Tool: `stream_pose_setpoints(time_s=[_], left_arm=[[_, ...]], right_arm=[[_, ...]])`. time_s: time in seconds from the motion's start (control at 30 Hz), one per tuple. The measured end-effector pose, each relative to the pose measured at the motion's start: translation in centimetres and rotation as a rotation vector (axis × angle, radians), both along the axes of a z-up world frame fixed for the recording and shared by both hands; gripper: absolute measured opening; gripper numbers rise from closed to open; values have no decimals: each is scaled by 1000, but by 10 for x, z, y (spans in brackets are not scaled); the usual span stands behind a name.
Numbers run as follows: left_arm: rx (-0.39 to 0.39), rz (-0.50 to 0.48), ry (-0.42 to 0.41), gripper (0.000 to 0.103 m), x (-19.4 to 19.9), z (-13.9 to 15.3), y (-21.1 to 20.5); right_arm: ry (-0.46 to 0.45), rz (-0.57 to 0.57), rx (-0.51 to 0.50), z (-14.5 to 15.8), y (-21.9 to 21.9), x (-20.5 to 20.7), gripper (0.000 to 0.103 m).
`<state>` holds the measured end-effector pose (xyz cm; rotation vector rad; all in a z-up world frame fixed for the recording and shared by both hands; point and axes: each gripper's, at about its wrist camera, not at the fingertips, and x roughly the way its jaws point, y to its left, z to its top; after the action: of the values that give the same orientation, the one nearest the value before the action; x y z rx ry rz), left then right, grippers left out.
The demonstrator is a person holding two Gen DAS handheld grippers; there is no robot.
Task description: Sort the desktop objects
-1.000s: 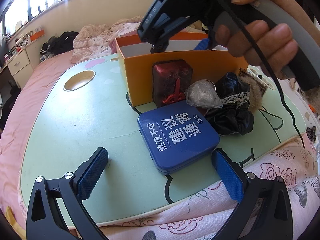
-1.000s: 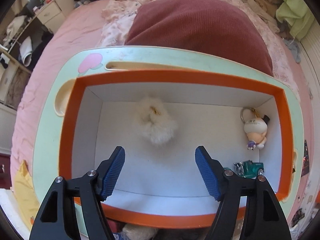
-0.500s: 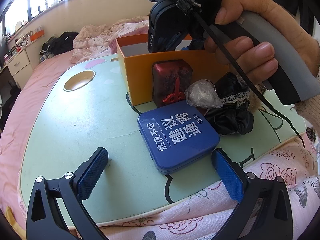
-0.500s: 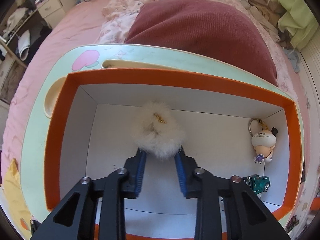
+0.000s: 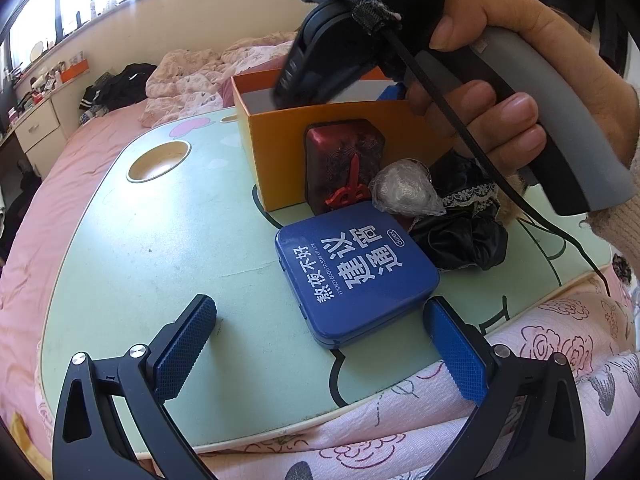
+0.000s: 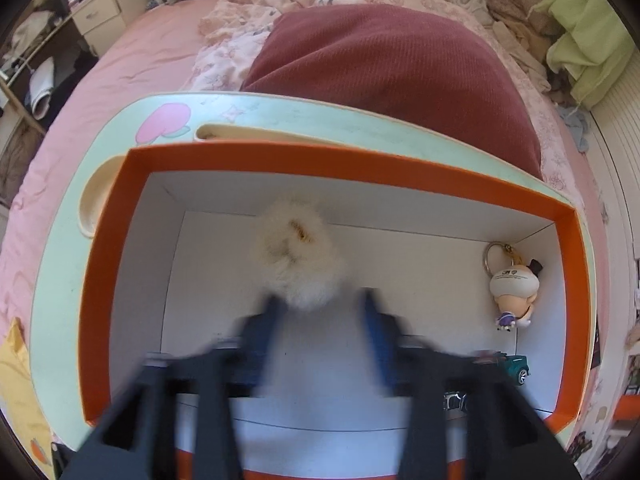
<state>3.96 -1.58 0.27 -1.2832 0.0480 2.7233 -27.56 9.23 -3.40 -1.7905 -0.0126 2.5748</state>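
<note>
An orange box (image 6: 104, 264) with a white inside stands on the green lap table (image 5: 160, 240); it also shows in the left wrist view (image 5: 272, 152). My right gripper (image 6: 320, 328) is over the box, blurred, its fingers apart, just behind a white fluffy pompom (image 6: 298, 256) lying inside. My left gripper (image 5: 320, 340) is open and empty, low over the table's near edge, by a blue tin (image 5: 354, 270). A dark red case (image 5: 344, 164), a clear wrapped ball (image 5: 404, 192) and a black scrunchie (image 5: 464, 236) lie in front of the box.
Inside the box a doll keychain (image 6: 514, 288) lies at the right wall and a green toy car (image 6: 516, 368) at the near right. A round cup hollow (image 5: 158, 156) is at the table's far left. A dark red pillow (image 6: 392, 76) lies behind the table.
My right gripper shut on the pompom half a second ago and has now opened and drawn back, leaving the pompom in the box. My left gripper has not moved.
</note>
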Motion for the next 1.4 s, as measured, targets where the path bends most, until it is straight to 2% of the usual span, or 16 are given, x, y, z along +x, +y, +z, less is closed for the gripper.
stream_pose_setpoints(time_s=[0.1, 0.37, 0.4, 0.43, 0.5, 0.7, 0.87, 0.97, 1.07, 1.2, 1.3, 1.4], left_arm=[[0, 0, 0, 103, 0, 0, 0], [0, 1, 0, 103, 0, 0, 1], [0, 1, 0, 103, 0, 0, 1], [0, 1, 0, 103, 0, 0, 1], [0, 1, 0, 103, 0, 0, 1], [0, 1, 1, 103, 0, 0, 1], [1, 1, 1, 103, 1, 0, 1], [0, 1, 1, 103, 1, 0, 1], [1, 1, 1, 103, 1, 0, 0], [0, 1, 1, 103, 0, 0, 1], [0, 1, 1, 103, 0, 0, 0], [0, 1, 0, 103, 0, 0, 0]], right_arm=[[4, 6, -9, 1, 0, -4, 71], [60, 42, 44, 7, -10, -9, 70], [58, 45, 50, 6, -12, -10, 66], [54, 48, 55, 4, -13, -10, 54], [37, 50, 52, 0, -14, -12, 41], [46, 55, 58, -2, -16, -11, 35], [61, 63, 49, -1, -16, -8, 34], [100, 63, 35, 10, -14, -1, 33], [175, 71, -20, 39, -3, 19, 33], [266, 78, -116, 84, 27, 71, 33], [232, 111, -231, 92, 51, 112, 33], [189, 134, -293, 78, 70, 142, 33]])
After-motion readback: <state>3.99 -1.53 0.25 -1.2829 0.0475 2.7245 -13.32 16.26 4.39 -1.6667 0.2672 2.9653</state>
